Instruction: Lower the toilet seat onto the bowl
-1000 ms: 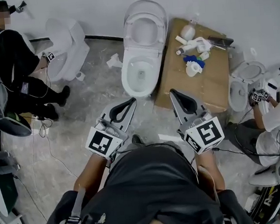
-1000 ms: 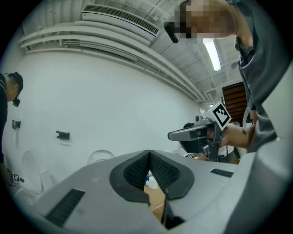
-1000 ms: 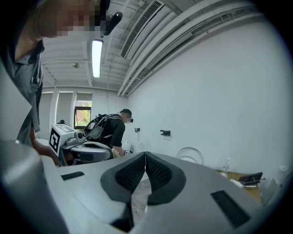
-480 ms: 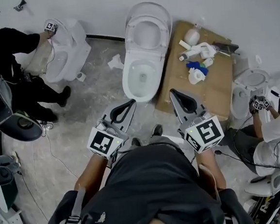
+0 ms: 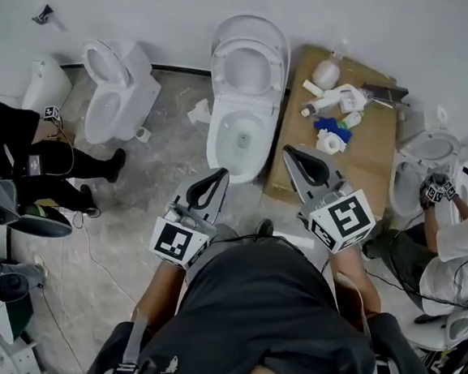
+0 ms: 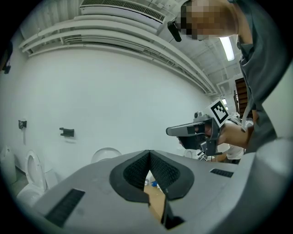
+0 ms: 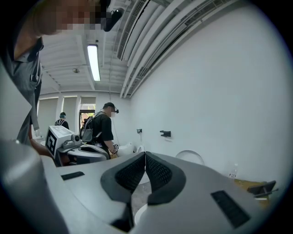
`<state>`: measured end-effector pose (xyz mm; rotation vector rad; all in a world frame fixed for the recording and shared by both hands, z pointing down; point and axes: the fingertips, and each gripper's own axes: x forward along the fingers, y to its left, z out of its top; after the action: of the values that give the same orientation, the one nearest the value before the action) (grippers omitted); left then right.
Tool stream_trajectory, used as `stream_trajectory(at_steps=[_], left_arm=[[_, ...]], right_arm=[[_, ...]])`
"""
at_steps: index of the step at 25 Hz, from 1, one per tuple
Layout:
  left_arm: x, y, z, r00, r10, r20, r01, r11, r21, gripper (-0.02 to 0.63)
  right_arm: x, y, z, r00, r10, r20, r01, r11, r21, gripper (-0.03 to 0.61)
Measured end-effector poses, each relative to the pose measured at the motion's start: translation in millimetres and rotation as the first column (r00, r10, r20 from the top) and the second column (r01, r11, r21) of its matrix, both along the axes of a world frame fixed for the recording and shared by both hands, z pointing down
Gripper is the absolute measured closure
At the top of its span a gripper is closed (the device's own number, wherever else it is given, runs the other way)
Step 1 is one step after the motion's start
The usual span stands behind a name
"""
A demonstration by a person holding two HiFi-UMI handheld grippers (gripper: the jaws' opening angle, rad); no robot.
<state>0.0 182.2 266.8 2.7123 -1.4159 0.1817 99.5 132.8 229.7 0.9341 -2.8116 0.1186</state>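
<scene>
A white toilet (image 5: 242, 141) stands ahead of me on the grey floor, its seat and lid (image 5: 250, 58) raised against the white wall. The bowl is uncovered. My left gripper (image 5: 217, 178) is held short of the bowl's near left side, jaws shut with nothing between them. My right gripper (image 5: 291, 154) hovers by the bowl's near right side, also shut and empty. In the left gripper view (image 6: 149, 153) the raised lid (image 6: 106, 154) shows over the jaws. From the right gripper view (image 7: 145, 154) the lid (image 7: 190, 156) appears against the wall.
A cardboard sheet (image 5: 339, 161) with white and blue fittings lies right of the toilet. A second toilet (image 5: 115, 87) stands at the left with a person in black (image 5: 19, 152) nearby. Another person (image 5: 462, 235) crouches by a toilet (image 5: 415, 166) at the right.
The view has shifted forward and the toilet sits slightly lower in frame. The person at the left has stepped back from the second toilet. Both grippers keep their pose.
</scene>
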Motion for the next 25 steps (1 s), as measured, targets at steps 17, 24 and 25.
stream_trajectory(at_steps=[17, 24, 25], left_arm=[[-77.0, -87.0, -8.7, 0.99, 0.115, -0.078, -0.111, 0.992, 0.059, 0.609], [-87.4, -112.1, 8.1, 0.984, 0.157, -0.086, -0.156, 0.987, 0.027, 0.609], [-85.9, -115.8, 10.3, 0.983, 0.159, -0.087, -0.157, 0.987, 0.025, 0.609]], right_arm=[[-64.5, -67.6, -8.4, 0.991, 0.127, -0.043, -0.126, 0.992, 0.022, 0.571], [-85.0, -84.8, 2.4, 0.988, 0.134, -0.072, -0.134, 0.991, 0.003, 0.571], [-84.1, -89.2, 3.9, 0.988, 0.135, -0.074, -0.136, 0.991, 0.001, 0.571]])
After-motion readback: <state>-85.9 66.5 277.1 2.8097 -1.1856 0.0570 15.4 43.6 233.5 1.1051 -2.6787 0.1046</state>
